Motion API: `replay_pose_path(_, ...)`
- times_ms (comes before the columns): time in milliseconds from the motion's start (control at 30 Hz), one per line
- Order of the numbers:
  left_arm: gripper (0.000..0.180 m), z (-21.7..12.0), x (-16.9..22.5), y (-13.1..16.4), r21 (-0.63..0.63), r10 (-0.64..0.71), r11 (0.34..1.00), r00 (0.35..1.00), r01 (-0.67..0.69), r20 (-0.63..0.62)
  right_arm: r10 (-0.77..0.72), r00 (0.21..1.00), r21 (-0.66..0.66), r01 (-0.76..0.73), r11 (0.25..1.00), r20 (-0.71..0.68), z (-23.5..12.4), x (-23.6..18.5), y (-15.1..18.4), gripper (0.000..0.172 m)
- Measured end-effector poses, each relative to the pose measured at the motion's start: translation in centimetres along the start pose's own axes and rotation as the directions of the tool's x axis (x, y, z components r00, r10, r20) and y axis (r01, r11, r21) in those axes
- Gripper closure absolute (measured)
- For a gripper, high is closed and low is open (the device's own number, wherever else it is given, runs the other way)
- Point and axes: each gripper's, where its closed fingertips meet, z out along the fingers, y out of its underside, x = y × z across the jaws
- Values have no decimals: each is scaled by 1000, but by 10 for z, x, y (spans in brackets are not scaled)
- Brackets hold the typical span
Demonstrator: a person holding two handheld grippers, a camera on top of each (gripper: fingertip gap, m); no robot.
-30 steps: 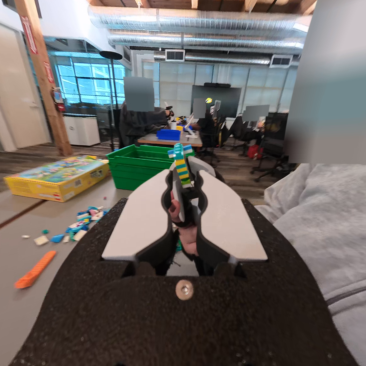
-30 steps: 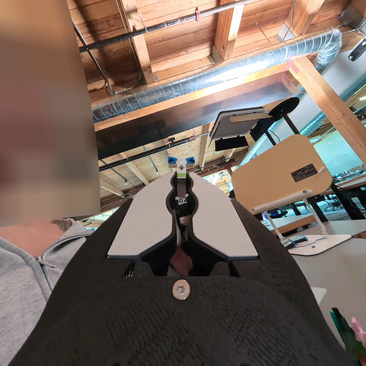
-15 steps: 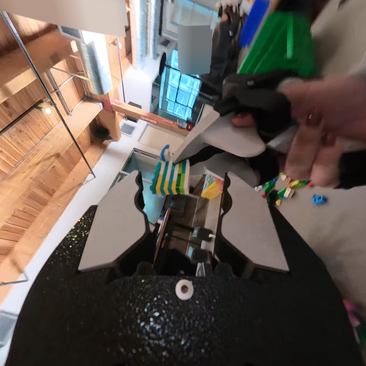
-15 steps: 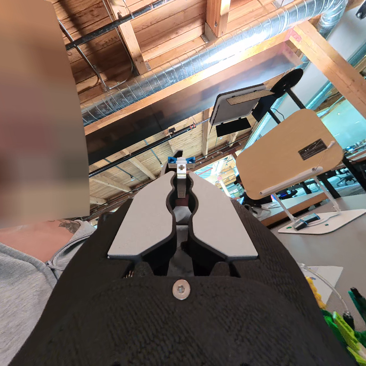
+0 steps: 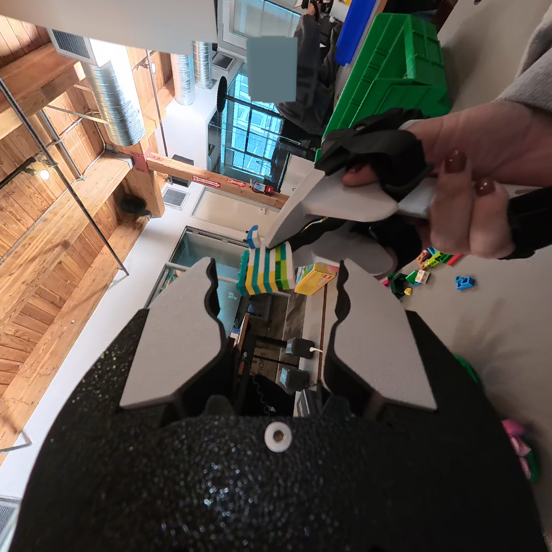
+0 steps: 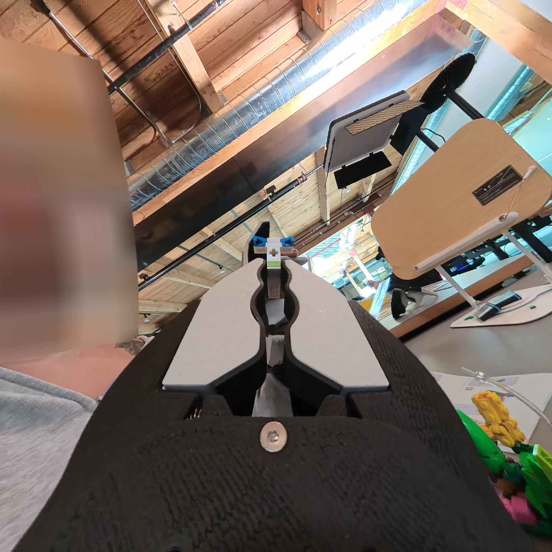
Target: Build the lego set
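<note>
My right gripper (image 6: 274,264) is shut on a small brick stack (image 6: 274,254), whose white and lime end with two blue pieces sticks out past the fingertips. In the left wrist view the same stack (image 5: 265,271) shows teal, yellow, white and green stripes. It is pinched at one end by the right gripper's fingers (image 5: 298,215), which reach in from the upper right. My left gripper (image 5: 274,268) is wide open, and the stack stands just beyond its tips, between them, with a gap on both sides. One left finger (image 6: 257,242) shows behind the stack in the right wrist view.
A hand (image 5: 478,179) holds the right gripper. A green bin (image 5: 388,74), a yellow box (image 5: 313,279) and loose bricks (image 5: 418,274) lie on the grey table. A wooden stand (image 6: 448,191) and a brick flower build (image 6: 507,448) are at the right. Only a small space, under 4 cm, lies between the two pairs of fingers.
A second ago my left gripper was shut on the striped stack. It has opened and let go, and its view has rolled sideways. The right gripper has kept hold of the stack throughout.
</note>
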Motion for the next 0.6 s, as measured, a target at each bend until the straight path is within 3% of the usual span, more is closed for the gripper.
replay_pose_path(333,120,2,6,1,-14,-25,1000,999,24,-38,3,1000,-20,-2,1000,9,0,-1,3,166)
replay_pose_path(467,149,1,-3,10,-50,13,999,999,-12,33,3,1000,-40,-1,999,28,2,-5,8,165)
replay_pose_path(600,149,-2,-4,7,-23,-19,1000,999,19,37,-21,999,-48,22,999,32,4,-8,9,166)
